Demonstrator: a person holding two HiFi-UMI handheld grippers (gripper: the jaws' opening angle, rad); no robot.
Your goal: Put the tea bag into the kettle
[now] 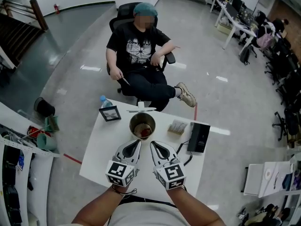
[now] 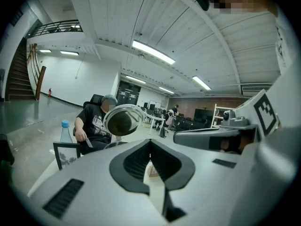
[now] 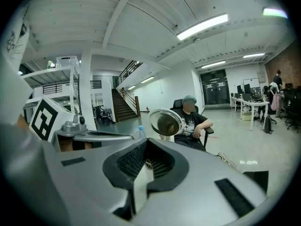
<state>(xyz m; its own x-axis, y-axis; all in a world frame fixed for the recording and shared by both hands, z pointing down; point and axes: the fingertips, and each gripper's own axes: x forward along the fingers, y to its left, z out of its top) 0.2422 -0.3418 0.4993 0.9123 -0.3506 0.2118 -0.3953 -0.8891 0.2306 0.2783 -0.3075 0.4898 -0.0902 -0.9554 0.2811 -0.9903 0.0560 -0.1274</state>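
**A:** Head view first. Where is the tea bag?

**B:** There is a reddish-brown lump [image 1: 145,132] down inside the open kettle [image 1: 131,125]. I take it for the tea bag, so the drop looks done. The kettle stands on the white table [image 1: 101,159], just beyond both tool tips. The left gripper [image 1: 138,143] and right gripper [image 1: 153,144] lie side by side and point at the kettle, near it but apart from it.

**A:** Left gripper view?

**B:** The jaws are closed tip to tip, with nothing pinched at the tips. A tan scrap [image 2: 151,171] shows low in the hollow. I cannot tell whether it sits between the pads or lies on the table beyond. The kettle's mouth is dead ahead, above the jaws.

**A:** Right gripper view?

**B:** Same picture here: the jaws are together and no bag or string shows in them. The kettle is straight ahead.

**A:** Why are they held like that?

**B:** My judgement is that there is nothing left to carry, so both are closed. Both are aimed at the kettle because that is where the bag had to go. The risk now is knocking the kettle when they move.
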